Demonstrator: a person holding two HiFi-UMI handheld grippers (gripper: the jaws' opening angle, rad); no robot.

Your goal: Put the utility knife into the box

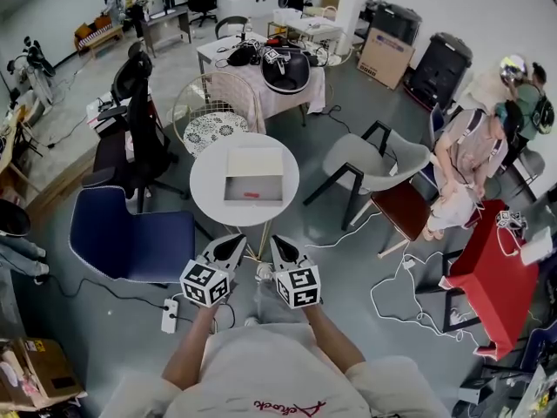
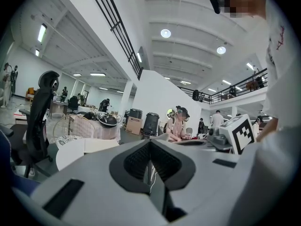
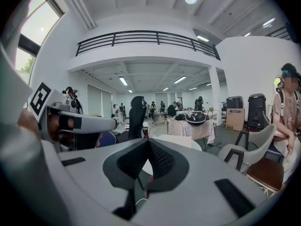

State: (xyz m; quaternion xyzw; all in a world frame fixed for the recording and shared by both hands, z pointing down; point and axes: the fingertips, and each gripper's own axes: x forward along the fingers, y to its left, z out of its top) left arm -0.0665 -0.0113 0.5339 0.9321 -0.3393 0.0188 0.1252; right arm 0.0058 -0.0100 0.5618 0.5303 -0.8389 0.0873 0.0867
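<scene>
A small red utility knife (image 1: 251, 195) lies inside the open grey box (image 1: 235, 190), whose pale lid (image 1: 255, 160) lies flat behind it. The box sits on a round white table (image 1: 209, 168). Both grippers hover side by side just short of the table's near edge, below the box in the head view. My left gripper (image 1: 233, 244) has its jaws together with nothing between them. My right gripper (image 1: 280, 244) is likewise shut and empty. In the left gripper view the table (image 2: 70, 152) shows low at the left; in the right gripper view it (image 3: 176, 140) peeks over the shut pads.
A blue chair (image 1: 130, 238) stands left of the table, a black office chair (image 1: 139, 138) behind it and a wire chair (image 1: 213, 116) at the back. A grey chair (image 1: 374, 164) and a seated person (image 1: 470, 164) are to the right. A power strip (image 1: 170, 314) and cables lie on the floor.
</scene>
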